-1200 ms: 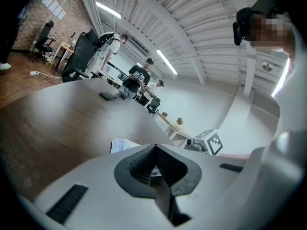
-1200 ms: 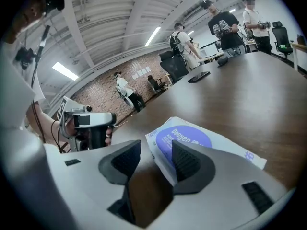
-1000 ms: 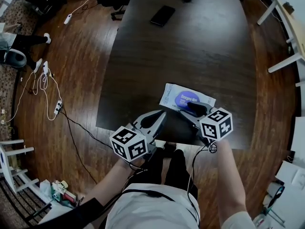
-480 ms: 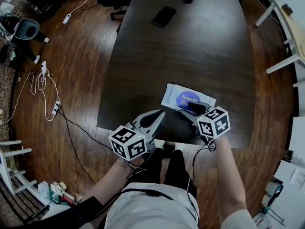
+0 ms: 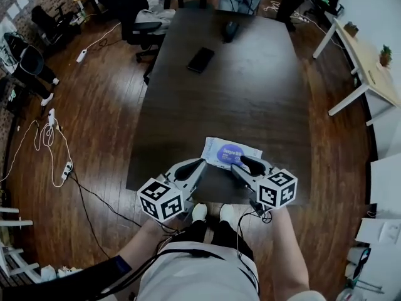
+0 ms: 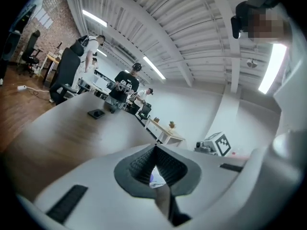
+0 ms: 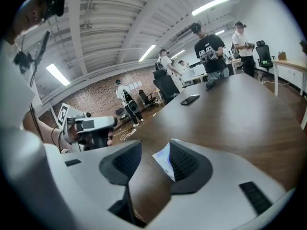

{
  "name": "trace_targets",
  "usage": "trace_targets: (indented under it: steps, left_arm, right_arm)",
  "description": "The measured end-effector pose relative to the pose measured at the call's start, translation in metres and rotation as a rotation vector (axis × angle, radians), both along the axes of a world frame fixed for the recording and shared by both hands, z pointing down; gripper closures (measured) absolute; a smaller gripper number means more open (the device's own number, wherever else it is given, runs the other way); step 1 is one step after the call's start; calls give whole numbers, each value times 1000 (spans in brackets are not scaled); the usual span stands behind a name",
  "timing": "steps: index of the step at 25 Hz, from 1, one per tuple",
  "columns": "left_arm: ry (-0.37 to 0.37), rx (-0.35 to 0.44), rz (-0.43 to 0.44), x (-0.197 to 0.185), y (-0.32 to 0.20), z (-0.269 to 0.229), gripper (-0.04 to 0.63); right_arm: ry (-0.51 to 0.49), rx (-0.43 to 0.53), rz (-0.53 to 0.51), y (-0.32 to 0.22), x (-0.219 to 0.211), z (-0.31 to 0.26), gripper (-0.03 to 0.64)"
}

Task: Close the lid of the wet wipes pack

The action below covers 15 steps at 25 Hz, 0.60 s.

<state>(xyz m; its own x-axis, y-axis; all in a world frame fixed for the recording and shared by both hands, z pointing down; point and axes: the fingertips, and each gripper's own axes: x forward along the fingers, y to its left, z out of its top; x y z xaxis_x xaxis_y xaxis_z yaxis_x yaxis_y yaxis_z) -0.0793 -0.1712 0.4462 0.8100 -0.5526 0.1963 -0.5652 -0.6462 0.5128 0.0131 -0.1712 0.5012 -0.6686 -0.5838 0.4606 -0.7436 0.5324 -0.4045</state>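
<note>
The wet wipes pack [image 5: 229,152], white with a blue oval panel on top, lies flat near the dark table's [image 5: 250,93] front edge. From here I cannot tell how its lid stands. My right gripper [image 5: 243,166] is open, its tips just at the pack's near right edge. In the right gripper view a white corner of the pack [image 7: 163,161] shows between the spread jaws of this gripper [image 7: 154,145]. My left gripper [image 5: 198,164] is shut, with nothing in it, just left of the pack. A sliver of the pack [image 6: 152,178] peeks below its touching tips [image 6: 153,150].
A black phone [image 5: 200,59] and a dark mouse-like object [image 5: 230,30] lie further up the table. Office chairs [image 5: 150,19] and standing people are at the far end. Cables and power strips [image 5: 53,137] trail on the wooden floor at left. A white desk [image 5: 366,61] stands right.
The head view has tilted up, showing more of the room. The right gripper has drawn back from over the pack to its near edge. The left gripper stays shut beside it.
</note>
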Motion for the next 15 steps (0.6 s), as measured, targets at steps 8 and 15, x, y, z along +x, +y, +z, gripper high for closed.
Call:
trace_targets:
  steps: [8, 15]
  left_arm:
    - [5, 199, 40, 0, 25, -94, 597]
    - [20, 216, 79, 13, 44, -115, 597]
  right_arm:
    - [-96, 303, 212, 71, 23, -144, 602]
    - [-71, 381, 254, 105, 34, -169, 609]
